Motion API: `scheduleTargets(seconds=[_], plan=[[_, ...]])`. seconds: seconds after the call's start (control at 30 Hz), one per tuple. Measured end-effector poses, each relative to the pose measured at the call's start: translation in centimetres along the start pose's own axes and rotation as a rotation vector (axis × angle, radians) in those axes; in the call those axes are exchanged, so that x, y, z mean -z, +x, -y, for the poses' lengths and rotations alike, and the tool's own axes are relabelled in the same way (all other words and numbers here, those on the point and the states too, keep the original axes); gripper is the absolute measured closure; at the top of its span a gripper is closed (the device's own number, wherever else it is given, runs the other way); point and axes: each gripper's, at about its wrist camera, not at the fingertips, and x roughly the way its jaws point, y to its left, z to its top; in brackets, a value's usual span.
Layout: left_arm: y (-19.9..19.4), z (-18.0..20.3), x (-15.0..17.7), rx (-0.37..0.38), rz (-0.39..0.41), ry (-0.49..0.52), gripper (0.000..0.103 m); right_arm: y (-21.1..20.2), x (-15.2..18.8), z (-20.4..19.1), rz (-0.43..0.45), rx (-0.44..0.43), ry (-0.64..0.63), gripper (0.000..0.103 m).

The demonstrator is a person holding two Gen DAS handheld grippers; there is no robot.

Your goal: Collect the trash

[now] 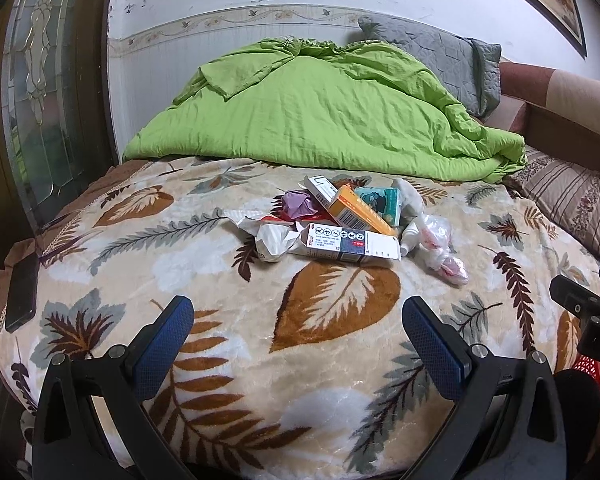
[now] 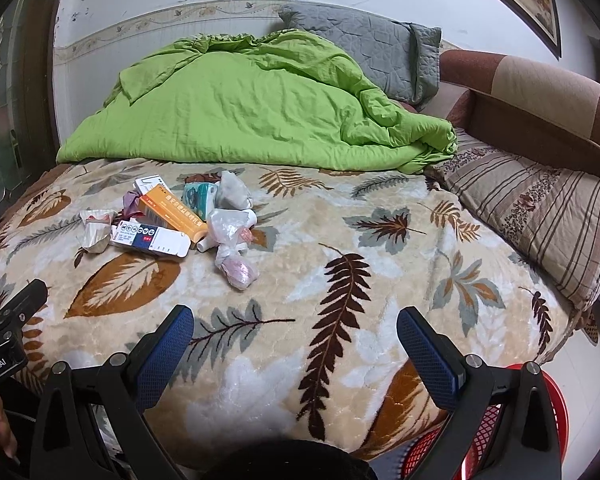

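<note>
**Trash pile untouched, both grippers empty and wide open**

The trash sits in one tight heap mid-bed on the leaf-print blanket (image 1: 228,364): orange box (image 1: 360,210) leaning across a white-and-blue box (image 1: 348,245), a teal tissue pack (image 1: 380,198) behind, crumpled white wrapper (image 1: 266,238) on the left, purple wad (image 1: 298,204) at the back, knotted clear bag (image 1: 440,240) on the right with a small white bottle (image 1: 409,236) against it.

Left gripper (image 1: 298,322) and right gripper (image 2: 295,326) both hover at the near edge of the bed, jaws spread wide, holding nothing. Both are well short of the pile.

Risks, as I read it:
- Items overlap and touch. Pulling the orange box likely drags or tips the box under it.
- Plush blanket is soft; pressing down to pinch a flat box could sink it and catch pile fabric in the pads.
- The clear bag is slack and slippery; a shallow pinch may slip off.
- The bottle looks free to roll once the bag goes.

Room: open blanket in front and to the right of the heap, clean approach from the near side. Green duvet (image 1: 320,108) blocks the far side. Red basket (image 2: 540,412) sits off the near right corner, below bed level, probably the drop target. A dark phone (image 1: 20,292) lies at the left edge; don't grab it.
</note>
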Motion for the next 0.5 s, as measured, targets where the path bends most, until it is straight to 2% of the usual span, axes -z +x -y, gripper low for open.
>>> scheduleTargets(seconds=[0.5], plan=[[0.15, -0.02, 0.37, 0.001, -0.006, -0.002, 0.000, 0.09, -0.02, 0.09, -0.004, -0.001, -0.003, 0.000]])
